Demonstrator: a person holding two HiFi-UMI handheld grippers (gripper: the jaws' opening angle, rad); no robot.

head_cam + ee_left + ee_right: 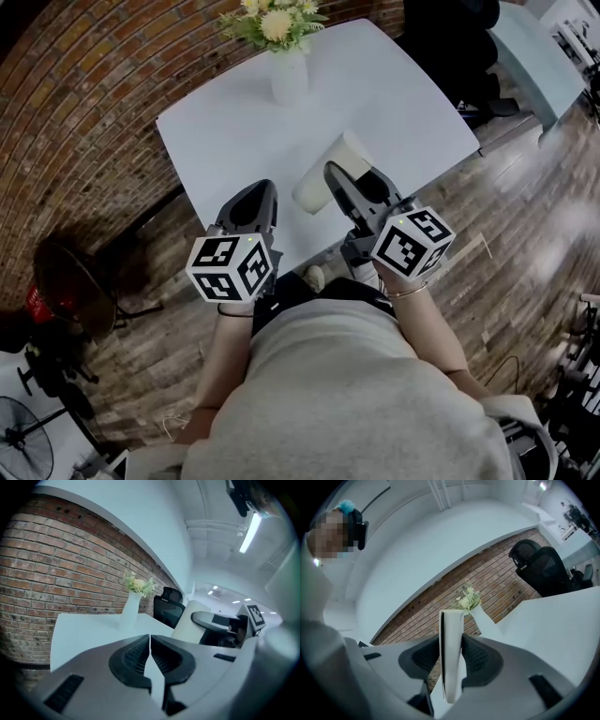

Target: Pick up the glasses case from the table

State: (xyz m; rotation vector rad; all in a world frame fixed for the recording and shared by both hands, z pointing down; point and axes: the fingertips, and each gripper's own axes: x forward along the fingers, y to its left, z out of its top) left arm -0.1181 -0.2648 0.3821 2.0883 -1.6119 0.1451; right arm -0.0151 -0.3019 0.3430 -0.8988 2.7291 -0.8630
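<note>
Your right gripper (345, 180) is pinching the glasses case (317, 187). In the right gripper view the two dark ribbed pads (425, 657) press on the flat sides of the white case (452, 634), one from each side. The case stands on its narrow edge between them and sticks out beyond the tips of the jaws.

In the head view the case is over the near part of the white bench (394, 103), close to the edge in front of you. Its long side is slanted toward the far right corner. In the left gripper view the case (191, 616) is at the right, held up by the right gripper (220, 620), and it seems to be clear of the bench top (89, 630).

Your left gripper (255, 189) is empty. In its own view the jaws are pressed together, tip against tip, and nothing is between them (150, 641). It is just beside the right gripper, on your left, above the near edge of the bench.

At the far side of the bench there is a white vase (289, 75) with pale flowers (274, 22), well apart from the case. Behind it is a brick wall (56, 569), and a black office chair (168, 605) stands beyond the bench.
</note>
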